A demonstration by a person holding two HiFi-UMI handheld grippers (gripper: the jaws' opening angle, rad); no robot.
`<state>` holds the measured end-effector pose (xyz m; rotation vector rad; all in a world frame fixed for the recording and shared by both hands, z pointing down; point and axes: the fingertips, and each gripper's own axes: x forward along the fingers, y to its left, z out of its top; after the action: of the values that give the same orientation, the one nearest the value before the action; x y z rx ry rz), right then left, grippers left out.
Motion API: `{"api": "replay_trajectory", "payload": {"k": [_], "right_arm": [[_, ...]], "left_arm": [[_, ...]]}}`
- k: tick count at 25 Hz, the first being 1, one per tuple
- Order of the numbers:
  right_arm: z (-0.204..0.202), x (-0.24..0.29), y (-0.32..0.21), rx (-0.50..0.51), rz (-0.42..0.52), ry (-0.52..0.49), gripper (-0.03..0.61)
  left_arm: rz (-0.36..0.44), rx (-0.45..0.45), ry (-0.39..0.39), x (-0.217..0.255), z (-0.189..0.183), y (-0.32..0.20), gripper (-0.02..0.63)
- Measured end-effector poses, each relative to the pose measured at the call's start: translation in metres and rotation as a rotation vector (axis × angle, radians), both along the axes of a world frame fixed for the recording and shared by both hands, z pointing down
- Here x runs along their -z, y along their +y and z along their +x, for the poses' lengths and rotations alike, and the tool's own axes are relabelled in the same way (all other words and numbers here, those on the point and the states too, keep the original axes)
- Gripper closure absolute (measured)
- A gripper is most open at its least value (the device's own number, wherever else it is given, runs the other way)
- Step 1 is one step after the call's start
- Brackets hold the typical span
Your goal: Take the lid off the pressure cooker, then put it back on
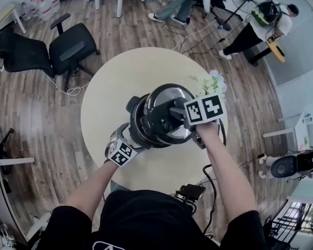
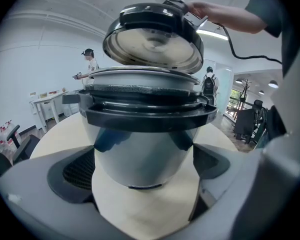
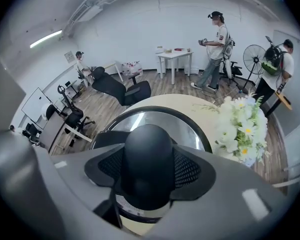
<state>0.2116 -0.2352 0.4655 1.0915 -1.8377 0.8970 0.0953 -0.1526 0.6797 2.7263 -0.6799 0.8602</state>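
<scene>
Head view, centre of frame: pressure cooker pot (image 1: 137,123) on the round surface (image 1: 107,98), largely covered from above by the lid (image 1: 164,105). Right gripper (image 1: 177,112) reaching in from the right of frame, left gripper (image 1: 129,137) at the pot's lower left.

Left gripper view only: lid raised clear of the pot rim, pale underside showing, open gap between the two; jaws closed against either side of the pot's shiny wall.

Right gripper view only: jaws clamped on the lid's black knob (image 3: 147,156); white flowers (image 3: 240,129) beyond, at the right of frame.
</scene>
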Motion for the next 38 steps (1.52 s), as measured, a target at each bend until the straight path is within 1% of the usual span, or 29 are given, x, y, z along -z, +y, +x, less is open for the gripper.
{"api": "replay_trajectory", "payload": {"k": [3,7,9,14,16,21,26,34,38], "right_arm": [[-0.015,-0.014,-0.011,0.017,-0.038,0.003,0.293],[-0.060,-0.047,-0.029,0.047,-0.077,0.061,0.293],[-0.070,-0.058,-0.031,0.060,-0.088,0.086,0.293],[-0.076,-0.066,-0.030,0.049,-0.147,0.082,0.293],[-0.077,-0.068,-0.030,0.048,-0.156,0.084,0.293],[-0.080,-0.069,-0.027,0.062,-0.153,0.109,0.293],[-0.092,-0.076,-0.021,0.125,-0.133,0.192,0.291],[-0.092,-0.077,-0.019,0.142,-0.142,0.206,0.291],[-0.092,-0.075,-0.019,0.156,-0.124,0.197,0.289]], "left_arm": [[-0.001,0.003,0.000,0.003,0.002,0.001,0.023],[0.003,-0.002,0.017,-0.008,-0.026,-0.010,0.023],[0.006,-0.004,0.023,-0.011,-0.031,-0.012,0.023],[0.006,-0.002,0.024,-0.009,-0.031,-0.011,0.023],[0.007,-0.002,0.026,-0.009,-0.032,-0.011,0.023],[0.010,-0.002,0.032,-0.012,-0.032,-0.013,0.023],[0.008,-0.001,0.036,-0.011,-0.034,-0.014,0.023],[0.012,-0.002,0.040,-0.010,-0.034,-0.013,0.023],[0.014,-0.002,0.043,-0.009,-0.034,-0.013,0.023]]}}
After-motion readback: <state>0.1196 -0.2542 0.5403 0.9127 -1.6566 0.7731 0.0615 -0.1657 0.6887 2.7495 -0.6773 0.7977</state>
